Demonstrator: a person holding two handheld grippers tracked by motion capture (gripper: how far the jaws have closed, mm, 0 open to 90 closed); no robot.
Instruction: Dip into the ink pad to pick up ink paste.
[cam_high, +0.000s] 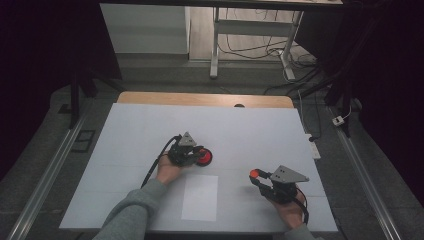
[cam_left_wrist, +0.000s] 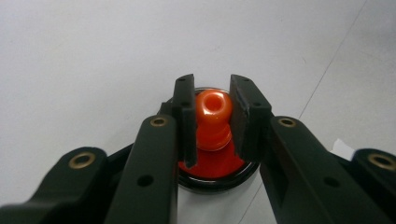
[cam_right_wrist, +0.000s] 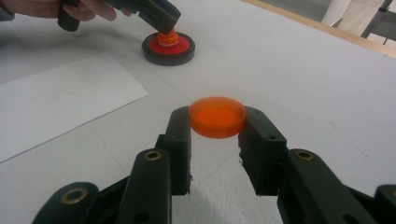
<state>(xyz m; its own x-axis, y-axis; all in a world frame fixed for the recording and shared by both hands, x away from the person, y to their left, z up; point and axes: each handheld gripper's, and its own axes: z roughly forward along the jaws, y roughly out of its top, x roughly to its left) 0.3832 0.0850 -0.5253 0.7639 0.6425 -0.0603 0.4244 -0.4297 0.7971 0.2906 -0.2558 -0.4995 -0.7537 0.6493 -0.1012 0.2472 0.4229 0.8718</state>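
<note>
A round red disc with a black rim (cam_high: 206, 159) (cam_right_wrist: 181, 47) lies on the white table top left of centre, and an orange knob (cam_left_wrist: 213, 108) (cam_right_wrist: 167, 37) stands up from its middle. My left gripper (cam_high: 198, 155) (cam_left_wrist: 212, 100) is shut on that knob, one pad on each side. At the front right, my right gripper (cam_high: 255, 176) (cam_right_wrist: 217, 122) is shut on a flat orange cap (cam_high: 254, 173) (cam_right_wrist: 217, 116), held by its rim just above the table. In the right gripper view, the left gripper (cam_right_wrist: 166, 25) and the hand holding it are seen farther off.
A white sheet of paper (cam_high: 200, 197) (cam_right_wrist: 56, 98) lies between the two hands near the front edge. The white board (cam_high: 150, 125) covers a wooden table (cam_high: 205, 98). Desk legs and cables (cam_high: 280, 55) stand on the floor beyond it.
</note>
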